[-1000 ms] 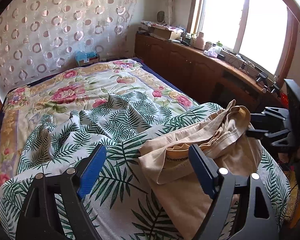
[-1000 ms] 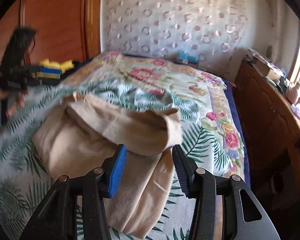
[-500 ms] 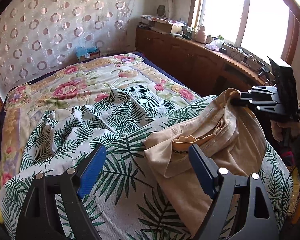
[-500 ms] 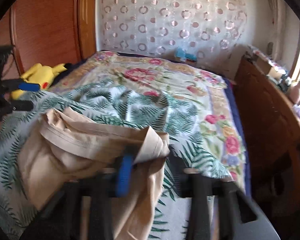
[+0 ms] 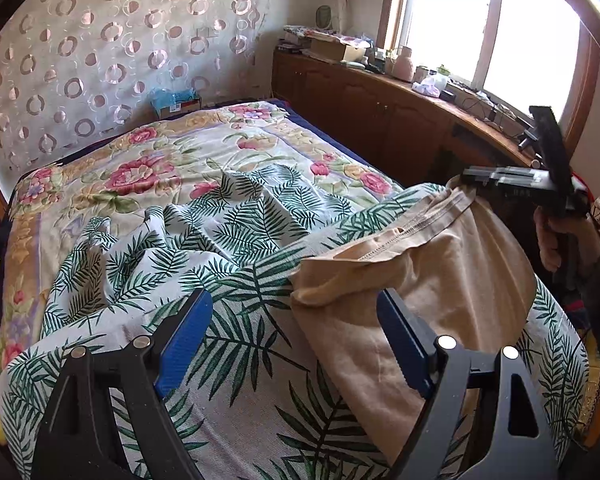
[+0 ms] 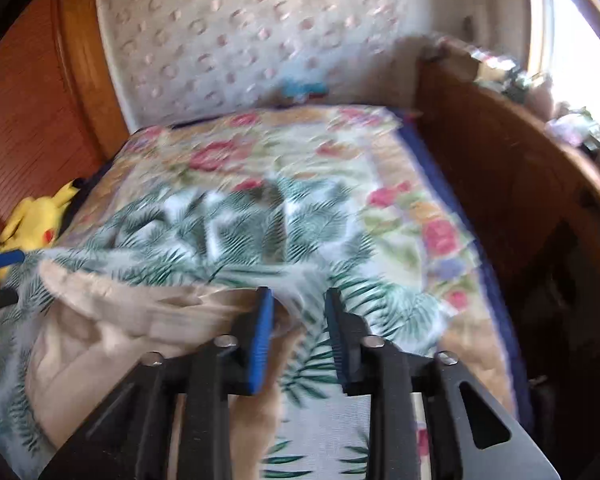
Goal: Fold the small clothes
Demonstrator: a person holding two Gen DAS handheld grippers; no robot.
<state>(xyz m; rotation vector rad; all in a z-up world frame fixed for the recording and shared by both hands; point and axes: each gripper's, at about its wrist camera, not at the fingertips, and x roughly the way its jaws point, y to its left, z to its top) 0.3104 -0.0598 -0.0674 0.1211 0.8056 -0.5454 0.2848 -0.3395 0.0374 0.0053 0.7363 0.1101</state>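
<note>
A beige garment [image 5: 440, 280] lies crumpled on the fern-print blanket [image 5: 240, 240] at the near right of the bed. Its stitched hem is stretched up toward my right gripper [image 5: 466, 178], held by a person's hand [image 5: 560, 240]. The right wrist view is blurred: there my right gripper [image 6: 298, 294] has its jaws opening, with a small fold of the garment [image 6: 100, 340] between them beside the left pad. My left gripper [image 5: 294, 300] hangs wide open above the garment's left edge and touches nothing. It also shows at the left edge as left gripper [image 6: 2, 280].
A floral quilt [image 5: 140, 168] covers the far half of the bed. A wooden cabinet [image 5: 380, 112] with clutter runs along the right under the window. A yellow plush toy [image 6: 36, 220] sits at the bed's left side. A tissue box [image 5: 176, 100] stands by the curtain.
My right gripper shut on the garment's hem, drew it out toward the bed's right edge so the cloth spread, then its jaws parted again. The left gripper stayed open and in place.
</note>
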